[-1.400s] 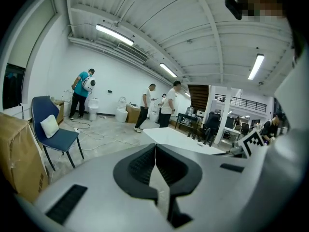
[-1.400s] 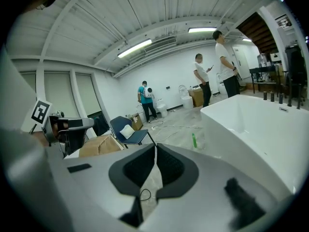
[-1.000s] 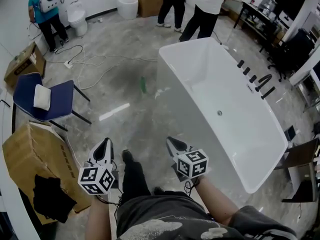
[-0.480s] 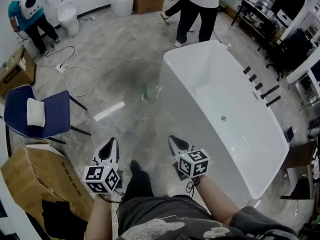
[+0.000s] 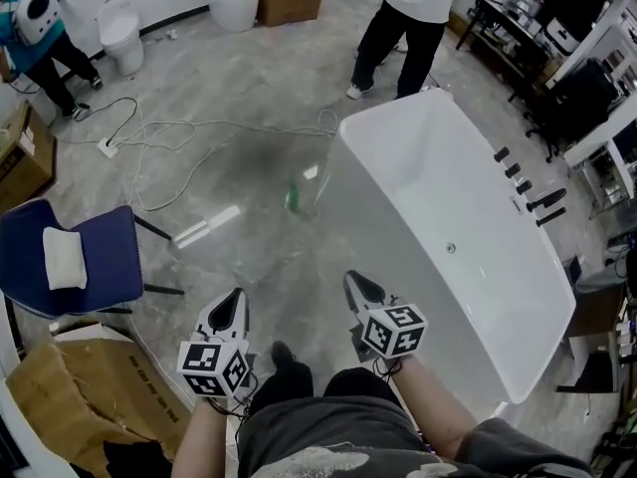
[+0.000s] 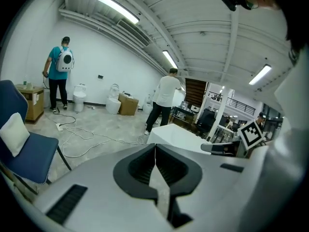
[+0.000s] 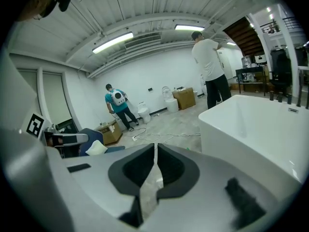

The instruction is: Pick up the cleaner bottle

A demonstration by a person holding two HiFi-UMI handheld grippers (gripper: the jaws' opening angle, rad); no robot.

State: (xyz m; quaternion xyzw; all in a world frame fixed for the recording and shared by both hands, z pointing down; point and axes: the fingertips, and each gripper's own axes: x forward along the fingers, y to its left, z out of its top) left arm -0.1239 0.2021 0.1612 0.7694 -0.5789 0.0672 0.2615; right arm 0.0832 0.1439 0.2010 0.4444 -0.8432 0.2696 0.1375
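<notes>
The cleaner bottle [image 5: 293,197] is a small green bottle standing on the grey floor, just left of the white bathtub [image 5: 343,132]. It is well ahead of both grippers. My left gripper [image 5: 235,301] is low at the picture's left, shut with nothing in it. My right gripper [image 5: 355,281] is level with it at the right, close to the tub's near wall, also shut and empty. In the left gripper view the left gripper [image 6: 155,147] has its jaws met at the tip. The right gripper view shows the same of the right gripper [image 7: 155,147].
White cables [image 5: 199,127] trail over the floor beyond the bottle. A blue chair [image 5: 100,257] with a white cushion and a cardboard box [image 5: 75,401] stand at the left. One person [image 5: 408,18] is by the tub's far end, another [image 5: 35,23] near a toilet [image 5: 121,33].
The view has advanced across the floor: bottle and bathtub have come nearer and lower in the picture. Both grippers were carried forward with it and stay shut.
</notes>
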